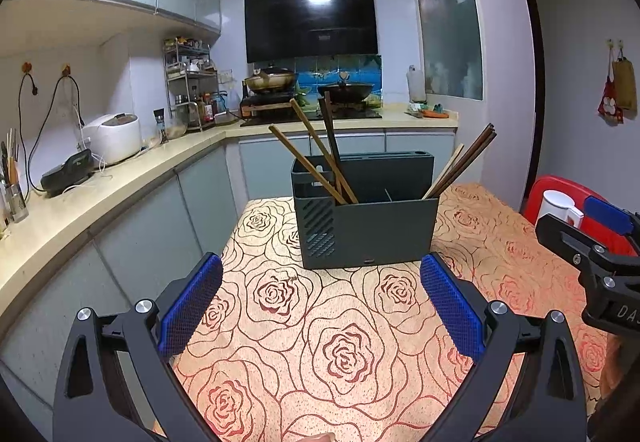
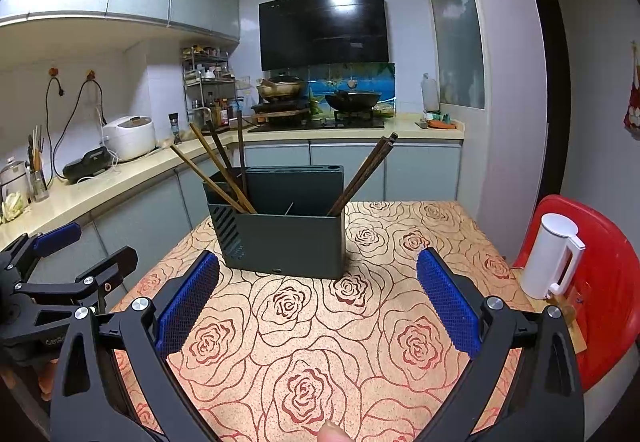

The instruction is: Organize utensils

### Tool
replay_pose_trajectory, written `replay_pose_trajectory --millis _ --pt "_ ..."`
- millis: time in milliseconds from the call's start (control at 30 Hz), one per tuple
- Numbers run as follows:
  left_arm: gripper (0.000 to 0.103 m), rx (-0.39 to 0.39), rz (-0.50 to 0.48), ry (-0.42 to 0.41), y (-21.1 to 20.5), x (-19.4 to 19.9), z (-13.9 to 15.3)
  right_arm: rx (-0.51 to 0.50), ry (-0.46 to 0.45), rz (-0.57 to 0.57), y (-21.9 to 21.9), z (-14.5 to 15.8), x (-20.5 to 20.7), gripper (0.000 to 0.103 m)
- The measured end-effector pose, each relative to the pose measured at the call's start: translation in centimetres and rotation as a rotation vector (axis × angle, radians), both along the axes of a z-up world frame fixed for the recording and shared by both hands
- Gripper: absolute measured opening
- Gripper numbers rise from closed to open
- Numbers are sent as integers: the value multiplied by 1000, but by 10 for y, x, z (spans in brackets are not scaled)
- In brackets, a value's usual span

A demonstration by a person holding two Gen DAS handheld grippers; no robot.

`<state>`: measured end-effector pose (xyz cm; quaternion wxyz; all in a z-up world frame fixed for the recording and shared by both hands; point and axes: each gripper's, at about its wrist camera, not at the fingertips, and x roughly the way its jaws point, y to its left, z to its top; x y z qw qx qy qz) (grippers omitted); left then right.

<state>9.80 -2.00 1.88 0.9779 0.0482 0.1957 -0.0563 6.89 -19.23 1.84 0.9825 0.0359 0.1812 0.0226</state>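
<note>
A dark grey utensil holder (image 1: 384, 230) (image 2: 292, 242) stands upright on the rose-patterned tablecloth (image 1: 320, 342) (image 2: 320, 342). Brown chopsticks (image 1: 316, 157) (image 2: 212, 173) lean left out of its left compartment. Another bundle of chopsticks (image 1: 464, 161) (image 2: 364, 173) leans right from its right end. My left gripper (image 1: 320, 290) hovers open in front of the holder, nothing between its blue pads. My right gripper (image 2: 318, 282) is open too, just short of the holder, and holds nothing. Each gripper shows at the edge of the other's view.
A white kettle (image 2: 550, 256) sits on a red chair (image 2: 600, 282) right of the table. A counter (image 1: 100, 185) with a rice cooker (image 1: 114, 137) runs along the left. The stove with woks (image 1: 312, 85) is behind. A fingertip (image 2: 332, 434) shows at the bottom edge.
</note>
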Motion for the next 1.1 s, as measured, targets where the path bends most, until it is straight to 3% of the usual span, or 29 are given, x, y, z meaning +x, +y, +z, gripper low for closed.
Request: replay_pose_trajectory --millis 1100 --pt "96 0 -3 57 0 8 -7 1 46 9 2 -11 7 96"
